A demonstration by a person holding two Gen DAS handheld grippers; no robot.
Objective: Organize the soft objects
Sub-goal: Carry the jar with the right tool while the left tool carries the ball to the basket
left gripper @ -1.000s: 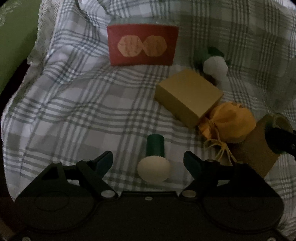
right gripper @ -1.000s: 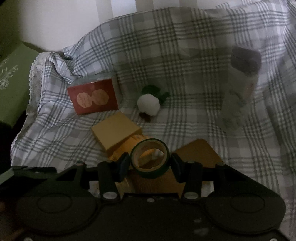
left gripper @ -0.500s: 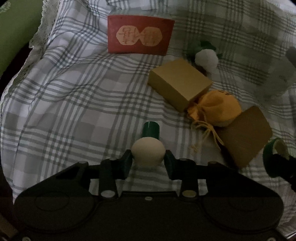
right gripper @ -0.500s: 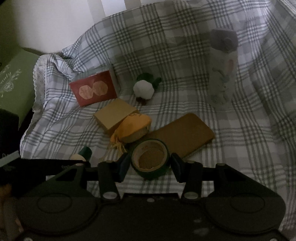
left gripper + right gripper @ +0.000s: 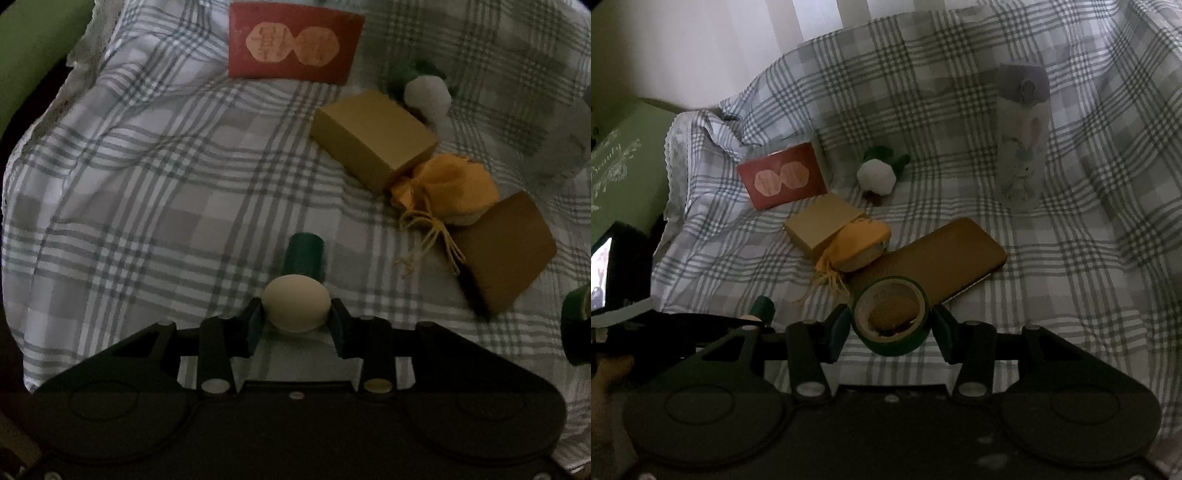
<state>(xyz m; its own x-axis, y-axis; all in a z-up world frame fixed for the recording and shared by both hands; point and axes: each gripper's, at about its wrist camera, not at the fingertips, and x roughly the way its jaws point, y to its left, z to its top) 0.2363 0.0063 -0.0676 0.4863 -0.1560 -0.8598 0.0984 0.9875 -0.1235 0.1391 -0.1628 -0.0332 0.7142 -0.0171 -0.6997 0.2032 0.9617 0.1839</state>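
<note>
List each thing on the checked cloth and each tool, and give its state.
Left tool: shut on the cream and green toy.
Right tool: shut on the green tape roll.
Orange pouch: drawstring tied, lying against the tan box.
Red box: propped upright.
Bottle: upright, lid closed.
Flat brown case: lying flat.

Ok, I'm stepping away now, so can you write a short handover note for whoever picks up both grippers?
Left gripper: jaws have just closed on the cream egg-shaped knob with a dark green stem, low over the plaid cloth.
Right gripper: shut on the green tape roll, held clear of the cloth.
On the cloth: red card box, white-and-green plush ball, tan cardboard box, orange drawstring pouch, flat brown case, upright bunny-print bottle.
Done: two items gripped. Left: placing them and sorting the rest.
</note>
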